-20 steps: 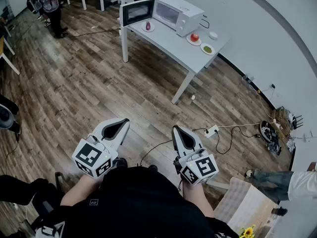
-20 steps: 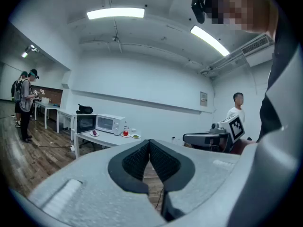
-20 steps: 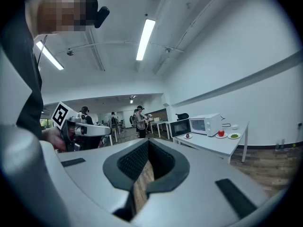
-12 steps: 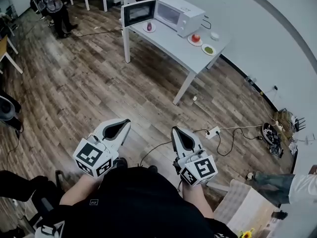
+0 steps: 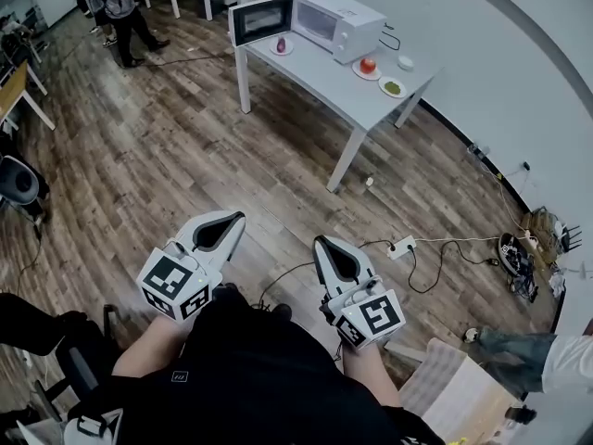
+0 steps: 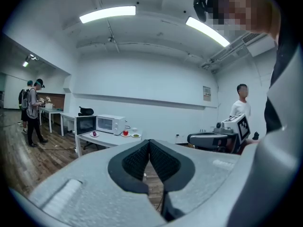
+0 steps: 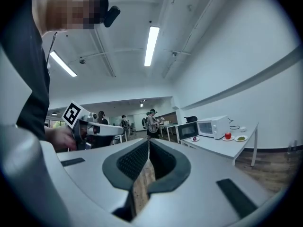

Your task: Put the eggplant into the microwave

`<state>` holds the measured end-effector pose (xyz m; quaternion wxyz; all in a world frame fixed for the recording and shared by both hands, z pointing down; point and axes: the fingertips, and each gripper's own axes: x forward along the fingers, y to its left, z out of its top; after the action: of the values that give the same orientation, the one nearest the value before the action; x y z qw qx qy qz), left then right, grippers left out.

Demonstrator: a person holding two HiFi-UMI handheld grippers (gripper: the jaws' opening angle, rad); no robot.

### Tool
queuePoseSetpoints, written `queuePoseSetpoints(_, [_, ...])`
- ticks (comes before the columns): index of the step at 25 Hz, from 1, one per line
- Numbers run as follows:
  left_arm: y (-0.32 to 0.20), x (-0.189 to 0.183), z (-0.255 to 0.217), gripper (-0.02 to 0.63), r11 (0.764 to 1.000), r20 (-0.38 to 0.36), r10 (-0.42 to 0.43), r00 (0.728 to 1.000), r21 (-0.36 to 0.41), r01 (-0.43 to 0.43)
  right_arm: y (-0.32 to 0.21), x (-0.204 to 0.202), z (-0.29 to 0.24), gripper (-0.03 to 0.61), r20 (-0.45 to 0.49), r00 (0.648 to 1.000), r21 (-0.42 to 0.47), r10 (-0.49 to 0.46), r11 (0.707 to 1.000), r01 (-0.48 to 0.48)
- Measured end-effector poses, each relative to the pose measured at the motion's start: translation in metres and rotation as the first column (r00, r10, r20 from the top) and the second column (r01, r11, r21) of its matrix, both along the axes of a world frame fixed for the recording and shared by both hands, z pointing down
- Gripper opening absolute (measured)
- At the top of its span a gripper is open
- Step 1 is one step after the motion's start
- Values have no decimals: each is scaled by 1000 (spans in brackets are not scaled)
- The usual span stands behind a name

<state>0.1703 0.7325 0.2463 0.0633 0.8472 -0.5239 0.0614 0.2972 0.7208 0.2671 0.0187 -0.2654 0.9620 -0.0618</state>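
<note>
The white microwave [image 5: 335,22] stands at the far end of a white table [image 5: 345,89], its door [image 5: 260,19] swung open. The small purple eggplant [image 5: 281,44] lies on a plate in front of the open door. Both grippers are far from the table, held low near my body above the wooden floor. My left gripper [image 5: 228,218] is shut and empty. So is my right gripper [image 5: 320,243], with its jaw tips touching. The left gripper view shows the microwave [image 6: 110,124] and eggplant [image 6: 94,134] small and distant; the right gripper view also shows the microwave [image 7: 213,126].
On the table are a red fruit on a plate [image 5: 368,65], a green-filled plate [image 5: 391,87] and a small white bowl [image 5: 405,62]. A power strip [image 5: 400,246] with cables lies on the floor. A person [image 5: 120,0] stands at the far left; a chair [image 5: 18,182] is at the left.
The view has shifted a little, with the table slightly nearer and to the right. The person at the back left has stepped rightward. Both grippers stay shut and low.
</note>
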Motion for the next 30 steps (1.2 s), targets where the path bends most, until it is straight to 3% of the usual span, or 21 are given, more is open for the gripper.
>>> queuePoseSetpoints(10, [-2, 11, 2, 9, 999, 5, -37, 999, 18, 37, -4, 18, 8, 23, 31, 999, -45, -26, 999, 27])
queuePoseSetpoints(13, [-6, 11, 6, 9, 999, -5, -45, 999, 15, 45, -9, 17, 10, 78, 40, 998, -64, -39, 997, 42])
queuePoseSetpoints(16, [-19, 5, 9, 9, 999, -14, -50, 999, 15, 50, -22, 14, 8, 84, 52, 998, -63, -43, 997, 46])
queuePoseSetpoints(23, [-69, -24, 13, 9, 998, -34, -63, 997, 18, 63, -72, -9, 11, 83, 47, 998, -83, -38, 996, 42])
queuePoseSetpoints(30, [-160, -74, 9, 9, 998, -40, -62, 997, 26, 63, -155, -57, 14, 83, 25, 999, -105, -45, 993, 47])
